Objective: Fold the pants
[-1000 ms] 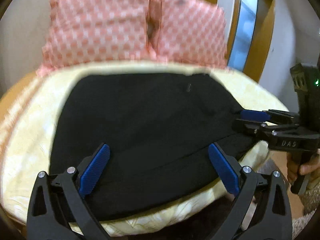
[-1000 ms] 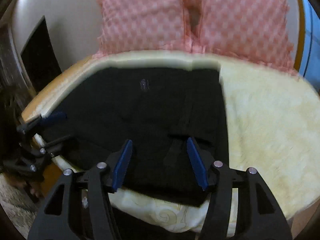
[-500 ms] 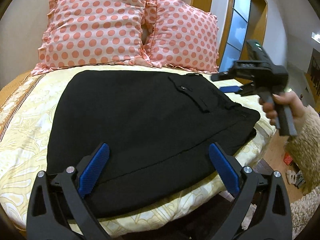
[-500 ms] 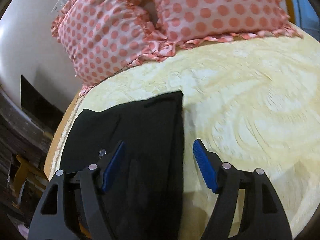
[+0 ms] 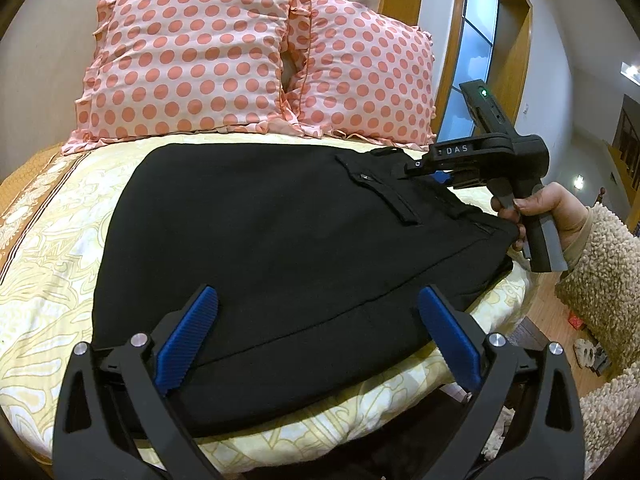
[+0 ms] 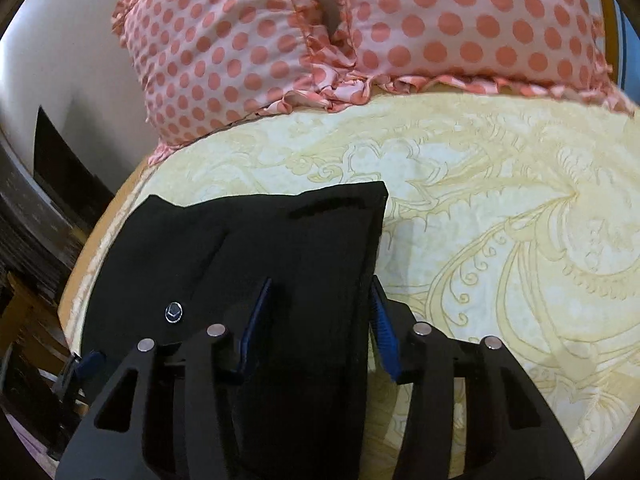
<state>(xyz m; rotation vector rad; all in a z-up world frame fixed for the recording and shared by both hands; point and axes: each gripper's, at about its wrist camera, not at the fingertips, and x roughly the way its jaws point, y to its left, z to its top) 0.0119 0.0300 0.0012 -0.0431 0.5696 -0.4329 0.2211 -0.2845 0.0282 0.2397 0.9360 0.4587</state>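
Black pants (image 5: 260, 240) lie folded flat on the yellow bedspread (image 5: 48, 280). My left gripper (image 5: 316, 336) is open and hovers over the pants' near edge, holding nothing. My right gripper (image 6: 316, 320) is open with its pads either side of the pants' waistband edge (image 6: 340, 208), low over the cloth. It also shows in the left wrist view (image 5: 440, 172) at the pants' far right corner, held in a hand. A metal button (image 6: 174, 312) shows on the pants.
Two pink polka-dot pillows (image 5: 192, 60) lean at the head of the bed. Bare bedspread (image 6: 500, 220) lies to the right of the pants. A wooden window frame (image 5: 508, 60) and floor (image 5: 560, 320) are on the right side.
My right gripper moved from the bed's near side up to the pants' far waistband corner and dropped low over it. My left gripper barely moved.
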